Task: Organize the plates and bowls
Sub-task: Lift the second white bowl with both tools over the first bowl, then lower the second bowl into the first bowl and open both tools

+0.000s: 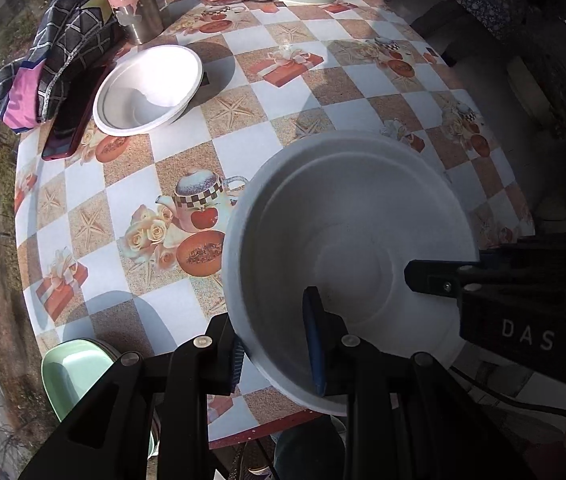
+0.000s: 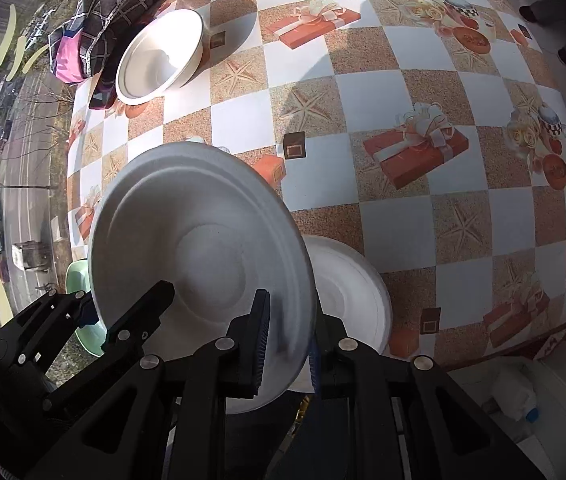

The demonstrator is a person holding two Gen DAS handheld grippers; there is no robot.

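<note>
Two grippers — left gripper [image 1: 279,344] and right gripper [image 2: 285,340] — each pinch the rim of one white bowl [image 1: 347,248] above the checkered table [image 1: 243,120]; only the right view shows a second bowl [image 2: 351,296] behind it.

Hanging tilted above the near bench [image 2: 363,92] edge: a plate [image 2: 203,248], pinched at its rim between both claws; sitting far left, a bowl [image 1: 149,90], just beside a phone [image 1: 67,120]; lying behind, a bag [image 1: 63,36].
</note>
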